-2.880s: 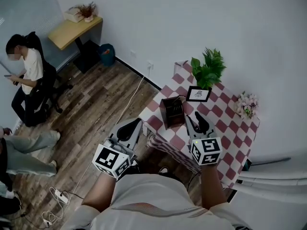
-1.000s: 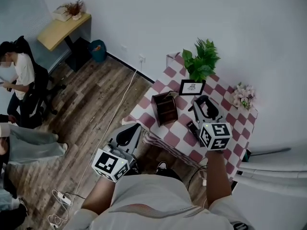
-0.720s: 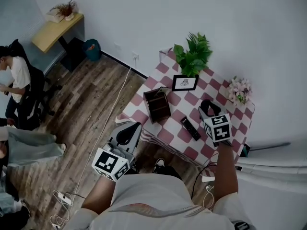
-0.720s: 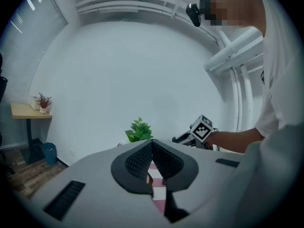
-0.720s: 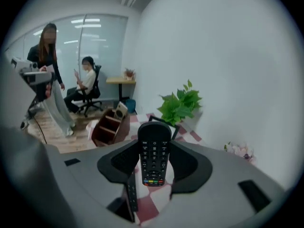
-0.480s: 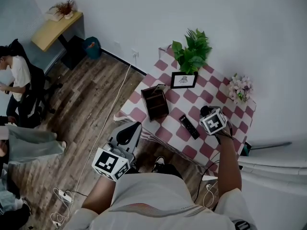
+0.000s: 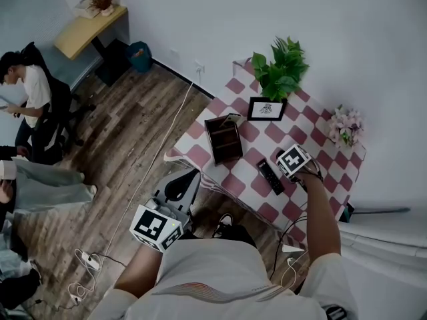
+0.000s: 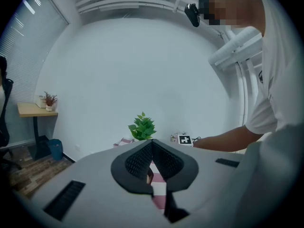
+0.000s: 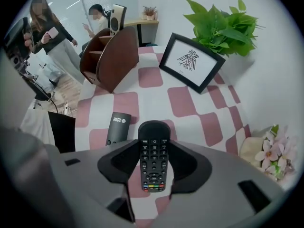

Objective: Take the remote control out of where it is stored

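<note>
My right gripper points down at the checked table and is shut on a black remote control, whose buttons face the camera. In the head view only its marker cube shows, low over the table; the held remote is hidden under it. A second dark remote lies flat on the cloth just left of it. The brown storage box stands further left. My left gripper hangs off the table's near edge over the floor, its pads together with nothing between them.
A framed picture, a green plant and pink flowers stand along the table's back and right side. People sit and stand across the wooden floor. A cable runs over it.
My right gripper has dropped from above the table down to its surface and turned to point downward, ending right of the lying remote. The left gripper has barely shifted.
</note>
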Tool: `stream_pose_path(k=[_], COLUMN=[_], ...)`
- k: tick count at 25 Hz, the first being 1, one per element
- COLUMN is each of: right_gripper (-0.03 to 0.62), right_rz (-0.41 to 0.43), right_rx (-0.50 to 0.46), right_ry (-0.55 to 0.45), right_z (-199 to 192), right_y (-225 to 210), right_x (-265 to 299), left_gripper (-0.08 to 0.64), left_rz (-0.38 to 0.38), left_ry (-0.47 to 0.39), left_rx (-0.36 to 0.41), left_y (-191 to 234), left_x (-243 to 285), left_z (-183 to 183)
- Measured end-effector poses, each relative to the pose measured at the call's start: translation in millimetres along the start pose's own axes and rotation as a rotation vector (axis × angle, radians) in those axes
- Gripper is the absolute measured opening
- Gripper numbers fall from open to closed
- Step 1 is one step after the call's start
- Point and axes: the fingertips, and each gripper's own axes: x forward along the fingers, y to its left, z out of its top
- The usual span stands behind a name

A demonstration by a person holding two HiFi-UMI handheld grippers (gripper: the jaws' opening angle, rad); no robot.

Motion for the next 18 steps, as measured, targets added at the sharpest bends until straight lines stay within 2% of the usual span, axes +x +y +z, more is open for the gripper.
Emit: stream_pose_path(k=[9, 18], right_gripper=[0.198, 0.199], right_rz=[0.06, 0.075], right_rx=[-0.013, -0.003], right_ry=[0.073, 0.048], right_z=[-4, -5], right_y=[9, 12], right_x=[29, 32], left_gripper=[0.008, 0.008], left_rz=[0.021, 0.021], left_ry=[-0.005, -0.006], left_rx=[-0.007, -0.022], left_y=[8, 11], left_x=[-4, -6], left_z=[-1, -1])
